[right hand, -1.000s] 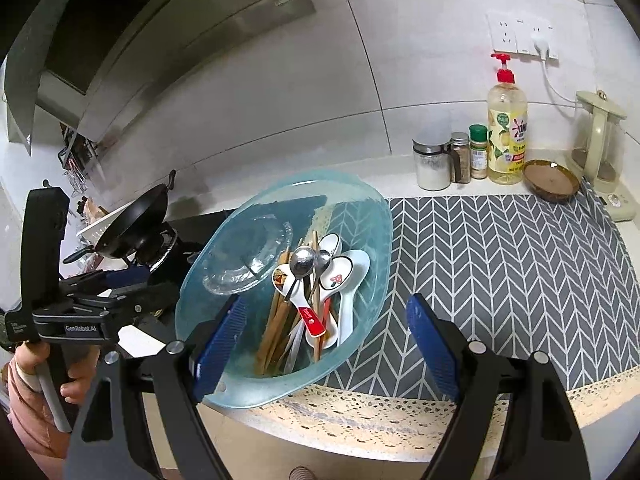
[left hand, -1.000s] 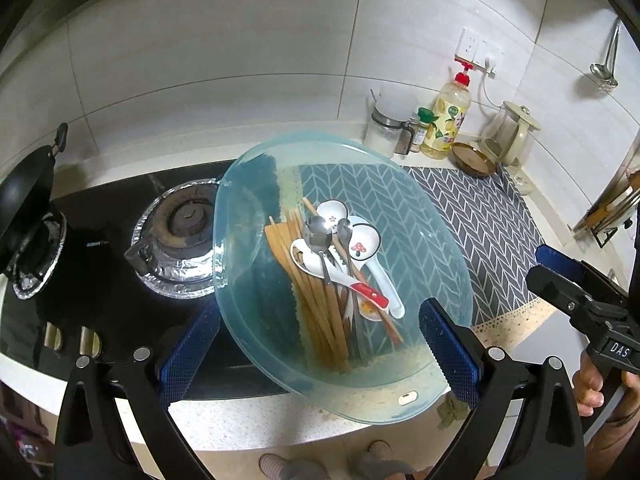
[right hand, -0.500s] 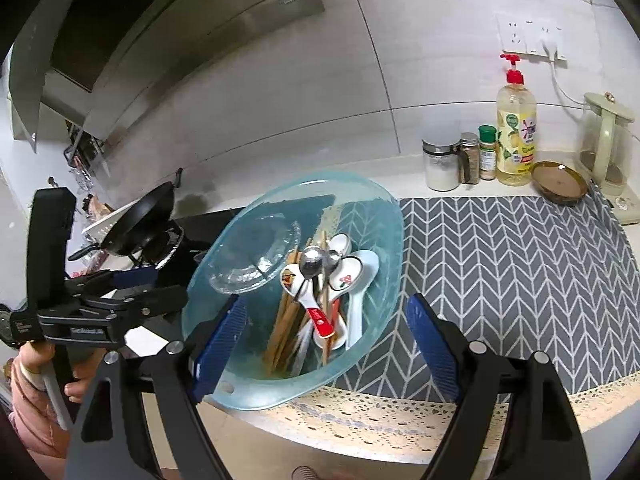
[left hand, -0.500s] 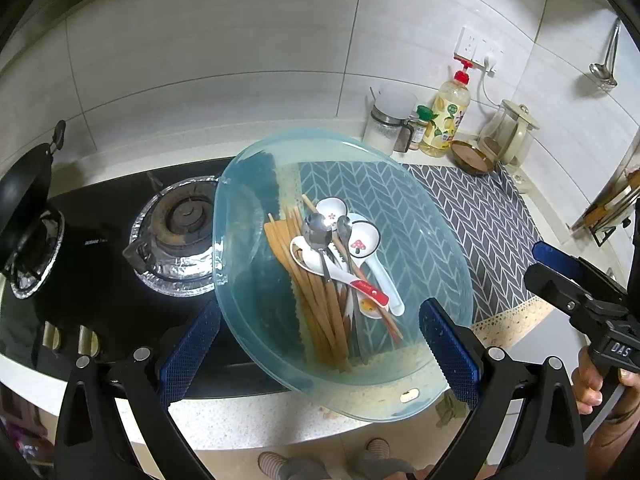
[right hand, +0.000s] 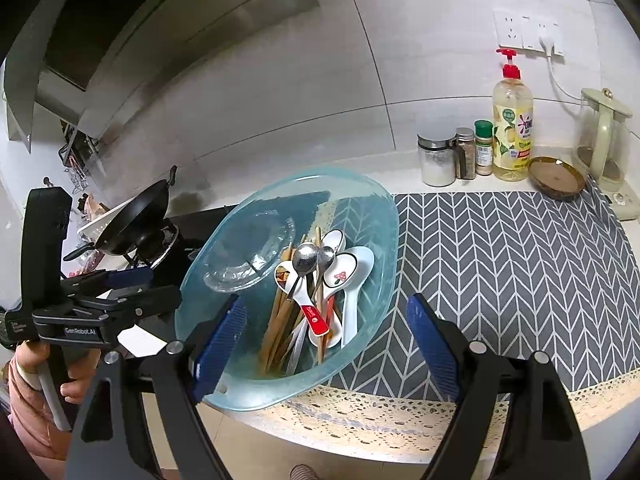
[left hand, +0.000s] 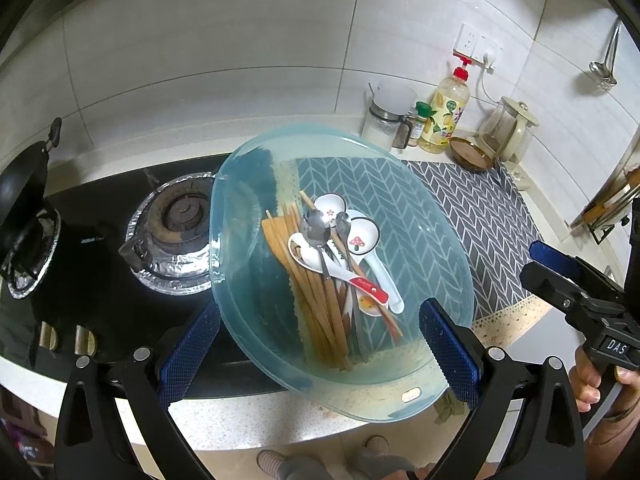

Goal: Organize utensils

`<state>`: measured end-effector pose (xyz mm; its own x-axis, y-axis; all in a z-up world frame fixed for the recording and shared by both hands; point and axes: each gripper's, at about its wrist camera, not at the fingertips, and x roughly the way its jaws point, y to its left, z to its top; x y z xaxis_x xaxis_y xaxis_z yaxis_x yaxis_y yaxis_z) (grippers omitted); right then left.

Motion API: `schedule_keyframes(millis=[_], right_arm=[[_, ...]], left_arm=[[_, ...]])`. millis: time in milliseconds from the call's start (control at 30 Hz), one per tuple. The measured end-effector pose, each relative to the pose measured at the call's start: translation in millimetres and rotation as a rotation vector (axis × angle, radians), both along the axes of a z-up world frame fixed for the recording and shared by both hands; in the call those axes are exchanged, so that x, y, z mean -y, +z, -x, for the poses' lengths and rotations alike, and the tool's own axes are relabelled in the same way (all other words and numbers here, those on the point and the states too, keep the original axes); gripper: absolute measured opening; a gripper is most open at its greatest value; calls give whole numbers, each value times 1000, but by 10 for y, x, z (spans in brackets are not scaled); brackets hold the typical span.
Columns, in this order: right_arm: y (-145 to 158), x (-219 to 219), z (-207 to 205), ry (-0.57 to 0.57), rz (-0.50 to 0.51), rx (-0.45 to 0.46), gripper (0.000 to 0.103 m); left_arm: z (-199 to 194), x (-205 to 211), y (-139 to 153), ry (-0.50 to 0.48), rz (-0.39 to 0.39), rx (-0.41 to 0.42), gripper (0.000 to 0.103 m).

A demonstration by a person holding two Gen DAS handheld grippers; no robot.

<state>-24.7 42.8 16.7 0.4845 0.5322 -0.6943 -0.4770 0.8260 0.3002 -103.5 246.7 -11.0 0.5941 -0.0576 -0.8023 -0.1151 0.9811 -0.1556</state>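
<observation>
The utensils sit heaped together in a shallow blue-tinted glass dish (left hand: 432, 280): a bundle of wooden chopsticks (left hand: 316, 296) lying lengthwise, two metal spoons (left hand: 316, 226) across them, and several white ceramic spoons (left hand: 362, 240), one with a mushroom print, one with a red handle (left hand: 370, 286). They overlap in one pile, bowls towards the wall, handles towards the counter edge. The dish rests at the front of the counter, partly on the grey herringbone mat (right hand: 500, 264) and partly over the edge of the black gas stove (left hand: 172, 236).

Both sets of tongs hover in front of the dish, short of touching it. The left gripper (left hand: 320, 344) has its blue pads spread wide with nothing between them; the right gripper (right hand: 326, 340) is likewise wide apart and holding nothing, its pads on either side of the dish's near rim in its own view.

No rack, holder or sorted group shows on the counter, so the pictures do not settle where the pieces are meant to go. The mixed pile fits a sorting job that lies ahead, and it equally fits pieces gathered into the dish as the wanted result. If sorting is the aim, any pick needs care: the ceramic spoons are smooth and brittle, the chopsticks are thin and lie close together, and the top pieces pin the lower ones.

Further back stand jars (right hand: 436, 160), a soap bottle (right hand: 512, 120) and a kettle (right hand: 604, 136); a black pan (right hand: 136, 220) sits on the far burner.
</observation>
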Motion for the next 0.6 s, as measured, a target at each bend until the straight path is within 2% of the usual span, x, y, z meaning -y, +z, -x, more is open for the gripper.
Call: schedule_keyframes(millis=[600], right_arm=[[-57, -50, -38, -17, 31, -33, 80]], left_arm=[[-31, -29, -51, -11, 10, -23, 99]])
